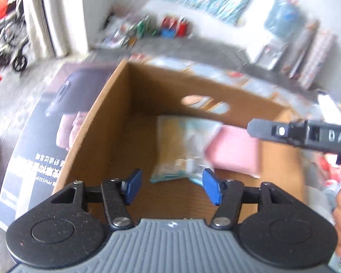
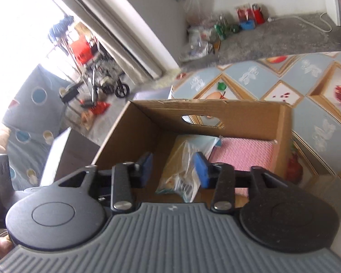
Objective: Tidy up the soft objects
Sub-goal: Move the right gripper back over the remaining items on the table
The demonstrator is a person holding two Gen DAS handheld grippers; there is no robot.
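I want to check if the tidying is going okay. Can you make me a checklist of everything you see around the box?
Surface: table with a fruit-and-leaf patterned cover; the cardboard box stands on it.
Job's things: a clear plastic packet and a pink folded cloth lie side by side inside the box.
Clutter: bottles, bags and red containers on the floor by the wall.
Grippers: left gripper and right gripper both over the box, fingers apart, holding nothing.
Cables: a white cord on the floor near a white appliance.
Surroundings: curtain, a wheeled cart, a printed carton beside the box.
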